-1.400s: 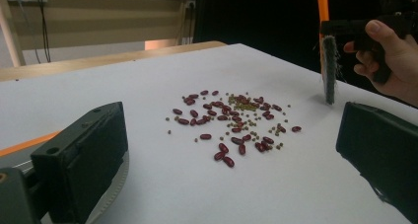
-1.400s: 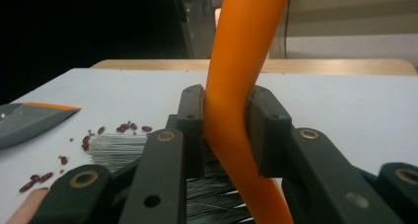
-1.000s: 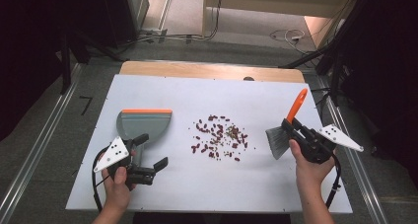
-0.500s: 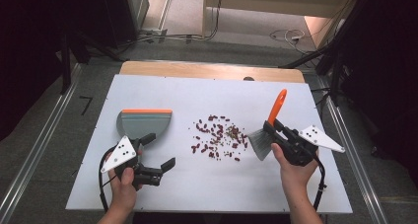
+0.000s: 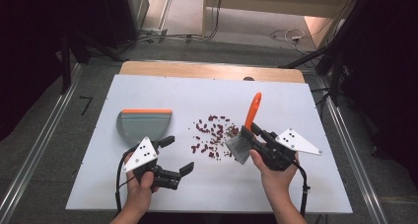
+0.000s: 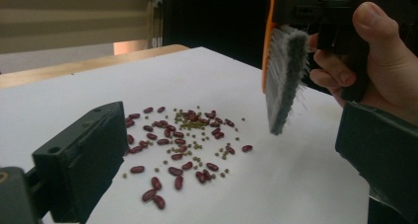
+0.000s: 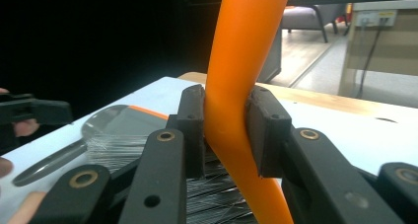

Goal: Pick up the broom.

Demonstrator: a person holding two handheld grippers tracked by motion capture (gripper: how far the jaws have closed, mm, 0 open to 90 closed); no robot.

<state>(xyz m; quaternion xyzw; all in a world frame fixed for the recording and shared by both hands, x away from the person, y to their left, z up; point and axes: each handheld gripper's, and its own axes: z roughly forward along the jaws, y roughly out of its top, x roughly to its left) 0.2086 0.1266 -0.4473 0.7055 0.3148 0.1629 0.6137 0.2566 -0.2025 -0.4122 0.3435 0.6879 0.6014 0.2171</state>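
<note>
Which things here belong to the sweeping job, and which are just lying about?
Part of the job:
- brush, orange handle clamped in the right gripper
- scattered beans on the table
- dustpan, beside the open, empty left gripper

Just lying about:
- cables on the floor beyond the table

Beans point(image 5: 213, 135) lay mid-frame on the table point(image 5: 305, 105), dustpan point(image 5: 144, 124) to their left, brush point(image 5: 245, 135) just right

The left hand-held gripper point(image 5: 173, 157) lies low near the worktop's near edge, jaws spread wide apart. The right hand-held gripper point(image 5: 250, 133) is raised, jaws clamped tight.
</note>
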